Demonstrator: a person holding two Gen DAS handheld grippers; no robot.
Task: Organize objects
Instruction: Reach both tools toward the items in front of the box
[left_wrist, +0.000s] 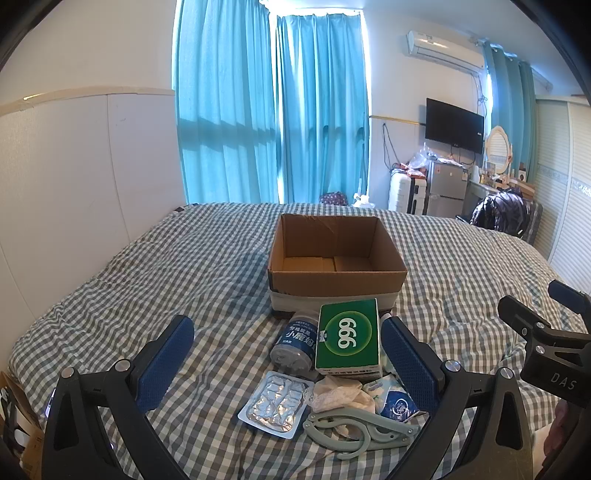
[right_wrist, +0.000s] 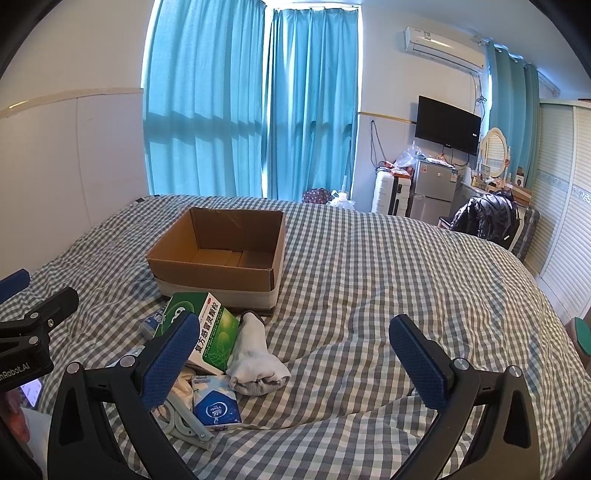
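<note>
An open cardboard box (left_wrist: 337, 258) sits on the bed (left_wrist: 147, 280), its inside bare, and a small heap of things lies just in front of its near wall. The left gripper (left_wrist: 288, 354) hangs low over that heap with its fingers (left_wrist: 168, 363) spread wide and nothing between them. The green medicine box (left_wrist: 349, 338) lies at twelve o'clock from it, close against the cardboard box. A dark bottle (left_wrist: 295, 345) lies on its side touching the green box at its nine o'clock. Nearer, a foil blister pack (left_wrist: 275, 404) rests flat at seven o'clock, a pale folding hanger (left_wrist: 354, 430) at five o'clock, with a crumpled cloth (left_wrist: 338, 395) and a blue tissue packet (left_wrist: 397, 404) beside it. The right gripper (right_wrist: 295, 363) hovers over bare checked quilt, its fingers (right_wrist: 415, 360) also wide apart and empty. A rolled white sock (right_wrist: 255, 356) lies at its eleven o'clock, touching the green box.
</note>
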